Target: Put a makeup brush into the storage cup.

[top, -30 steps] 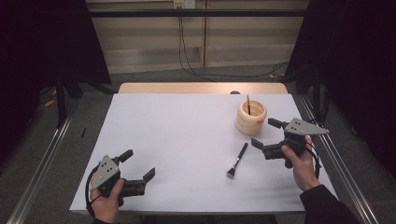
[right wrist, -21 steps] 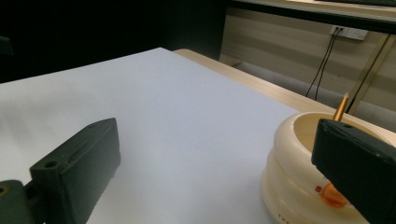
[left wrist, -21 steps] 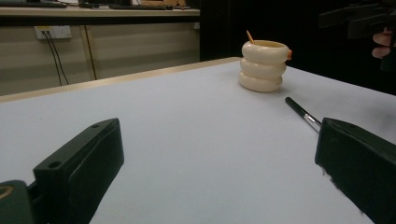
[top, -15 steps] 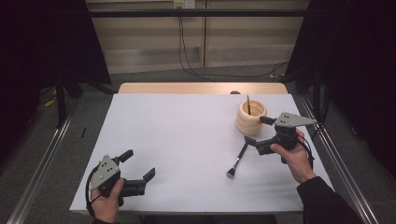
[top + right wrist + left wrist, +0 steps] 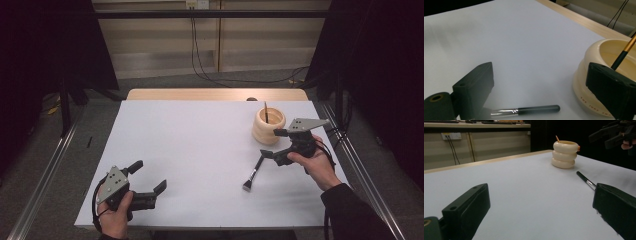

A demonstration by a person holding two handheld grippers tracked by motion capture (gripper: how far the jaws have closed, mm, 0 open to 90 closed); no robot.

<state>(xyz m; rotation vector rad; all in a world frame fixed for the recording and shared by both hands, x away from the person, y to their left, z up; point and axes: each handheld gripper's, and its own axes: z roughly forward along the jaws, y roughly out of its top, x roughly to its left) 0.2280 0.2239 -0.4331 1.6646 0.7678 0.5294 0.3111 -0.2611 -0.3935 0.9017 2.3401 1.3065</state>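
Low at the counter's [image 5: 200, 150] near left corner, the left gripper [image 5: 149, 176] lies level, jaws wide, empty. The brush [image 5: 253, 172] lies flat just short of the cream holder [image 5: 267, 126]. The right gripper [image 5: 274, 144] hovers above its handle, jaws wide but just closing, empty.

White sheet [image 5: 200, 145] under my fingers [image 5: 466, 207], wooden table edge [image 5: 200, 94] far ahead of them. Past that, black cables [image 5: 197, 55] down pale wall panels [image 5: 150, 45], wall socket [image 5: 451, 136]. Metal floor rails [image 5: 42, 185] out to both sides.
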